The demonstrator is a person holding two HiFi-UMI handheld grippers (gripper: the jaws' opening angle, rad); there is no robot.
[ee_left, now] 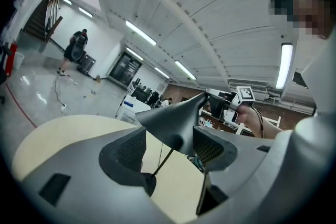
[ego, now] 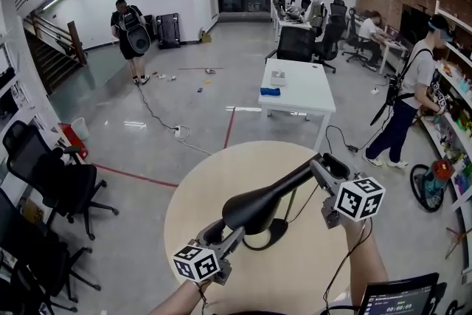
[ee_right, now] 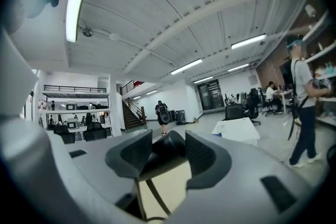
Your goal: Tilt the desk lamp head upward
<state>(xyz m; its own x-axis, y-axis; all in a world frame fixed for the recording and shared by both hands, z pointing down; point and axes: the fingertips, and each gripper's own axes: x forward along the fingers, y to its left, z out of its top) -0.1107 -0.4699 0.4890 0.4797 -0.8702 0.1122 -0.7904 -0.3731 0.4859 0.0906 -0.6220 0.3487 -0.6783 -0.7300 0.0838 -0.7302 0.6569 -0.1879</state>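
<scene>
1. The left gripper, at the lower middle of the head view, has its fingers closed on the broad, rounded end of the lamp head. These fingers are grey moulded plastic with dark, finely meshed pads.
2. The right gripper, a little further up and to the right, has its fingers clamped on the head's narrow end, which fills the gap between them.
3. The lamp head is matte black, smooth and teardrop-shaped, tapering toward the right. It hangs above the oval black base on a thin stem.
4. Likely risks:
   - The smooth taper could slide out of the right fingers as the head pivots.
   - Lifting both ends together would raise the whole desk lamp, or tip its base, and the joint would not turn.
   - Hard leverage might bend the slender stem.
5. The round surface is pale beige, flat and bare around the base.
6. Beyond it lies a glossy grey floor, with black office chairs at the left and a white rectangular table above centre. One person stands at the right and another at the upper left.
</scene>
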